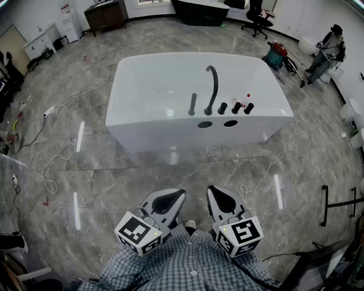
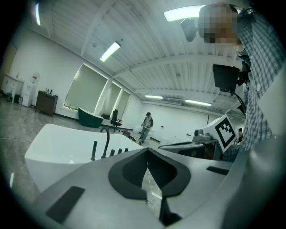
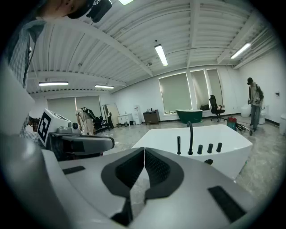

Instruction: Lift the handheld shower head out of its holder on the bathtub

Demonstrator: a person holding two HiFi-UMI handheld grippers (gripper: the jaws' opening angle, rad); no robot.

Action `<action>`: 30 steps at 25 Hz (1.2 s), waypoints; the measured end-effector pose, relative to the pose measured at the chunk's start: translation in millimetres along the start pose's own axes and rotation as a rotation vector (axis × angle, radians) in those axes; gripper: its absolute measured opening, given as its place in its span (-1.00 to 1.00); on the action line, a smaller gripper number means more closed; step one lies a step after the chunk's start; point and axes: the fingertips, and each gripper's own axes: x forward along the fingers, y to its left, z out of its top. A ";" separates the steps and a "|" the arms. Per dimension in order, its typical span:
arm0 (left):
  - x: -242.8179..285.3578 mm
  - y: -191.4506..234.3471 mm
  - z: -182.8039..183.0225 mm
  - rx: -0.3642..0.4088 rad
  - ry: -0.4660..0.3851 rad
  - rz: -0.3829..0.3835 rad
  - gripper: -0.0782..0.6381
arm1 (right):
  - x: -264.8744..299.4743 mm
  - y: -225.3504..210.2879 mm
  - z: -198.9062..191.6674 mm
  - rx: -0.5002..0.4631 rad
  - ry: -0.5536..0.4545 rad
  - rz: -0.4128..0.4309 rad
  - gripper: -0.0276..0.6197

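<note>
A white bathtub stands on the grey floor ahead of me. On its near rim the black handheld shower head stands upright in its holder, left of the curved black spout and three black knobs. My left gripper and right gripper hang side by side close to my body, well short of the tub. Both are shut with nothing between the pads. The shower head shows far off in the left gripper view beyond the left gripper, and the shower head likewise beyond the right gripper.
White cables trail over the floor left of the tub, and another cable runs to its right. A red vacuum and a person are at the far right. A dark tub, an office chair and a cabinet line the back.
</note>
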 end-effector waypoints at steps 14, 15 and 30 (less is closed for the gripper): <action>-3.7 -3.9 0.6 0.003 0.002 -0.003 -0.76 | -5.4 2.6 -1.4 0.010 0.003 -0.006 -0.85; -3.9 -4.0 0.1 0.003 0.002 -0.003 -0.76 | -5.7 2.0 -2.0 0.017 0.001 -0.007 -0.85; -6.8 -18.3 -9.4 -0.011 0.008 0.075 -0.76 | -25.2 -21.3 -6.5 0.044 -0.019 -0.021 -0.85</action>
